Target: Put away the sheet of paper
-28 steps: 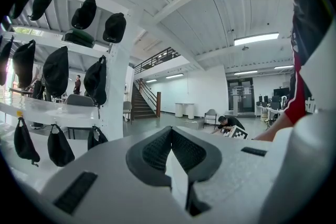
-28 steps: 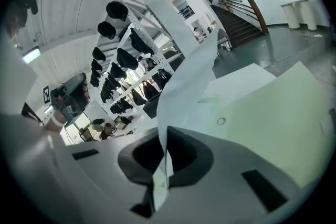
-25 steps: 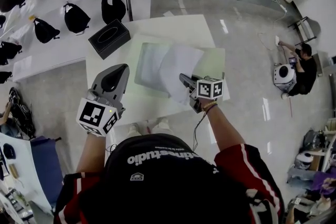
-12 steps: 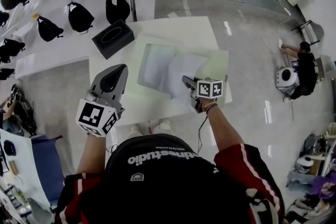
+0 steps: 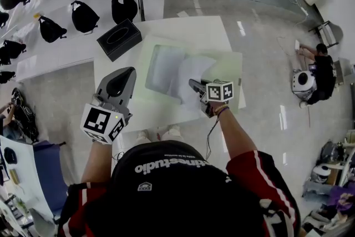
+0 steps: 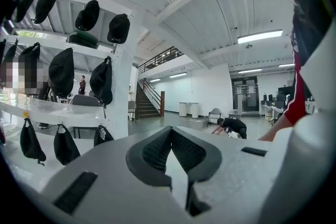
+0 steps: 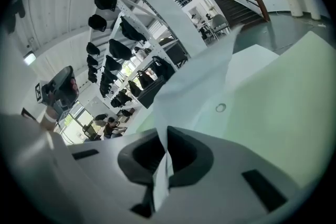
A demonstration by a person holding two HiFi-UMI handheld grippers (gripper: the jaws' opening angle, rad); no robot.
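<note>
Head view: our right gripper (image 5: 192, 84) pinches the sheet of paper (image 5: 191, 70) at its near edge; it runs upper left over the translucent folder (image 5: 160, 66) at centre. Our left gripper (image 5: 124, 71), closed empty, sits farther off.

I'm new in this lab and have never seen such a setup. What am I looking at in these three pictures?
There is no robot here: a person holds a two-jaw tool in each hand. The top-down picture comes from a camera on the person's head. The other two come from cameras riding on each tool, looking along its jaws. On the white table lie a pale green mat, a clear sleeve on top of it, and a black box at one corner. The right tool is shut on a sheet of paper above the mat. The left tool is shut and holds nothing.
</note>
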